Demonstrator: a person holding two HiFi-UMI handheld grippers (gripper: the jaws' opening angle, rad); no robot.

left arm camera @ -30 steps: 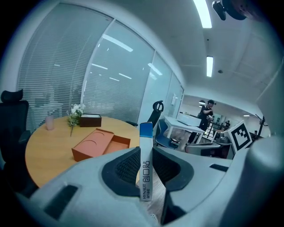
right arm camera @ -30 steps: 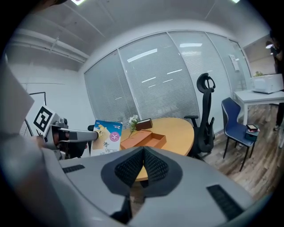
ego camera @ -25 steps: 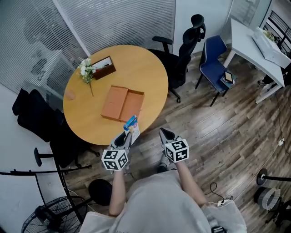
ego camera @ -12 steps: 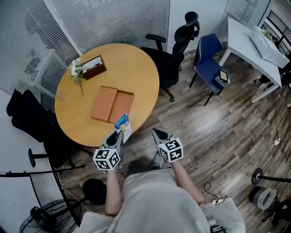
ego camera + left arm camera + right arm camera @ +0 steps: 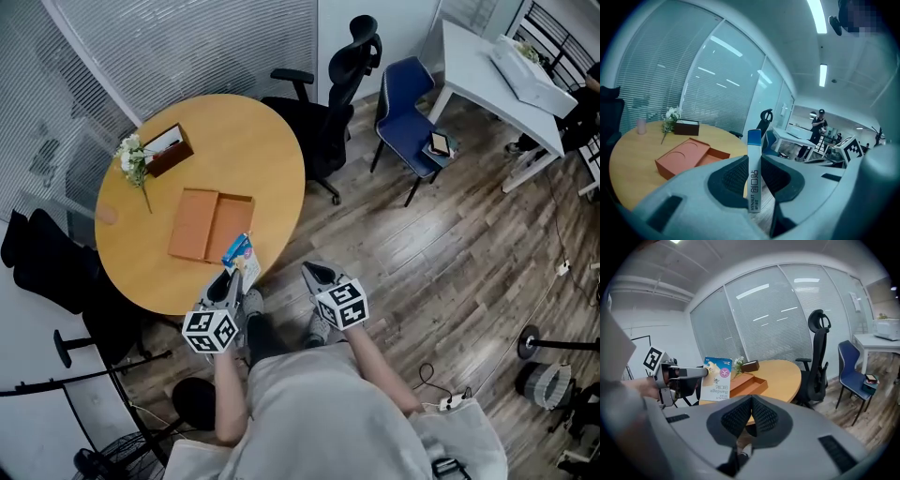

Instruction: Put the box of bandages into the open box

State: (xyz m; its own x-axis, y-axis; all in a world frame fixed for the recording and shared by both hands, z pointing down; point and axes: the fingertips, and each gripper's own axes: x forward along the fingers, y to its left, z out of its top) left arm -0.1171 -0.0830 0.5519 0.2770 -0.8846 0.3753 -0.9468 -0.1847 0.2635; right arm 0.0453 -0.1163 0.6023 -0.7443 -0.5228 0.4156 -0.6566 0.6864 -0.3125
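Bandage box (image 5: 754, 173) is clamped in the left gripper (image 5: 234, 284), with the pads pressed on its broad faces. It's stood upright, long axis pretty much vertical, blue end up, thin edge turned to that gripper's camera. In the right gripper view the broad face is seen with the print upside down. From the head view it's held over the near edge of the round table (image 5: 253, 141), just short of the orange open box (image 5: 211, 227), nothing touched. Right gripper (image 5: 315, 274) is closed up empty beside it, off the table.
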